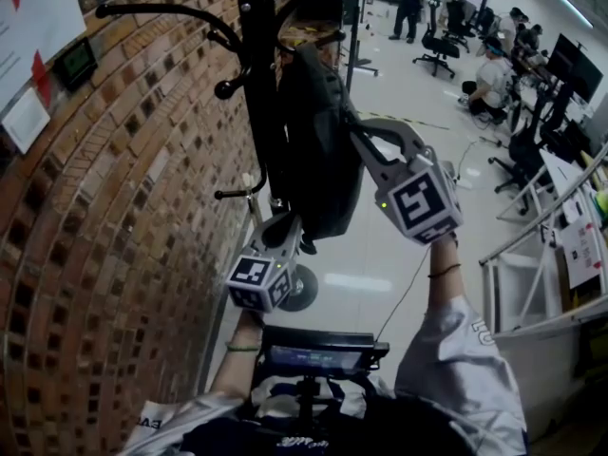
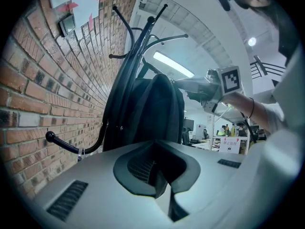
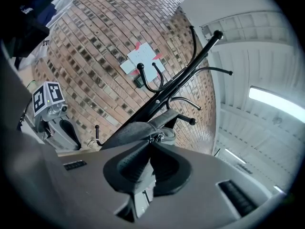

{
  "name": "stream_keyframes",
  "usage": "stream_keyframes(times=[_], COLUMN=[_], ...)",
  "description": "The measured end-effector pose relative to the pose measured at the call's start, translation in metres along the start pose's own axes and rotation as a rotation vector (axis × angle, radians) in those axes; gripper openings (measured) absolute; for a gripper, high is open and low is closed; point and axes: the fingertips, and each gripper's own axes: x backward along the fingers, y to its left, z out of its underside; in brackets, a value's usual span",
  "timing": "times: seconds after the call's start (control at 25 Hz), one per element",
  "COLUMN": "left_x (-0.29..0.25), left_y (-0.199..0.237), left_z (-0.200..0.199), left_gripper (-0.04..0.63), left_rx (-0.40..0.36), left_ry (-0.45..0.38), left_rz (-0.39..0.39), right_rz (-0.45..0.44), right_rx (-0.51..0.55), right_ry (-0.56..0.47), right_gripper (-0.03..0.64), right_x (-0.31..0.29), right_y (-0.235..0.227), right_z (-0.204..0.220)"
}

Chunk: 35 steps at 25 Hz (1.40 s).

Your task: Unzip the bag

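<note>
The left gripper [image 2: 154,165] has its jaws pressed together with nothing between them; the black backpack [image 2: 157,109] hangs just beyond and above the jaw tips, on the black coat rack [image 2: 125,66]. The right gripper [image 3: 149,150] has its jaws closed at the tip on the metal zipper pull [image 3: 156,137] at the backpack's upper edge, with the backpack body extending left of the jaws. Farther ahead of both jaw sets stands the brick wall [image 3: 95,56].
</note>
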Motion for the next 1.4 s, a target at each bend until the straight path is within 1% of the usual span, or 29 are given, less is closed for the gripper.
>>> stream_keyframes(times=[0.16, 0.52, 0.64, 0.8, 1.0, 1.16, 1.4], left_x=[0.002, 0.006, 0.009, 0.011, 0.015, 0.018, 0.021], left_y=[-0.001, -0.004, -0.007, -0.009, -0.009, -0.008, -0.005], left_z=[0.001, 0.003, 0.004, 0.004, 0.006, 0.007, 0.009], left_gripper=[0.008, 0.008, 0.008, 0.008, 0.008, 0.008, 0.008], left_rx=[-0.001, 0.003, 0.004, 0.002, 0.001, 0.004, 0.006], left_ry=[0.004, 0.009, 0.013, 0.016, 0.019, 0.021, 0.023], left_rz=[-0.002, 0.003, 0.004, 0.008, 0.002, -0.002, -0.008], right_rz=[-0.026, -0.033, -0.013, -0.023, -0.014, 0.001, -0.004], right_rx=[0.072, 0.159, 0.148, 0.149, 0.087, 0.045, 0.062], right_ry=[0.038, 0.094, 0.109, 0.104, 0.082, 0.087, 0.094], right_gripper=[0.011, 0.011, 0.012, 0.012, 0.014, 0.014, 0.014], right_x=[0.005, 0.011, 0.014, 0.016, 0.017, 0.020, 0.022], right_y=[0.006, 0.020, 0.024, 0.029, 0.034, 0.037, 0.048], right_z=[0.001, 0.003, 0.005, 0.005, 0.007, 0.010, 0.016])
